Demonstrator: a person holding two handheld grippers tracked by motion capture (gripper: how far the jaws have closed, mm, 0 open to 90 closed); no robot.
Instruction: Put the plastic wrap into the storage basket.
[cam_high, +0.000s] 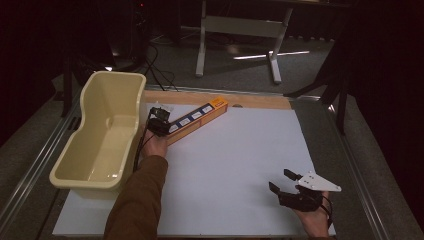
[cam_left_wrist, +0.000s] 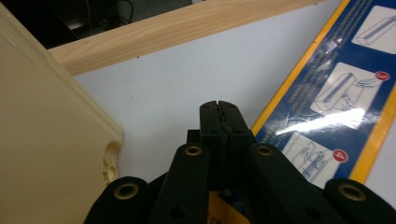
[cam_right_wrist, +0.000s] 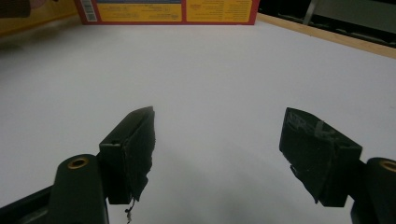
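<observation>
on the white table top (cam_high: 235, 165) a long, flat box (cam_high: 196, 119), yellow-edged with blue picture panels, lies at a slant near the far wooden edge (cam_high: 260, 100). its near end is just beside the cream plastic tub (cam_high: 107, 130) that stands at the table's left side. the left gripper (cam_high: 159, 121) sits at that near end of the box, held by a hand in a brown sleeve (cam_high: 137, 200). in the left gripper view its jaws are pressed together, tip to tip, with no gap showing between them, and they hang over bare white table right next to the box's yellow border (cam_left_wrist: 275, 102). a bit of yellow and blue shows low down between the gripper's arms, but whether any of the box is pinched there i cannot tell. the tub's wall (cam_left_wrist: 42, 140) fills the left of that view. the right gripper (cam_high: 287, 182) rests well apart, near the table's front right corner, with its jaws spread wide and nothing between them. in the right gripper view there is bare white surface between the pads (cam_right_wrist: 135, 140), and the box (cam_right_wrist: 168, 11) lies far off at the top.
</observation>
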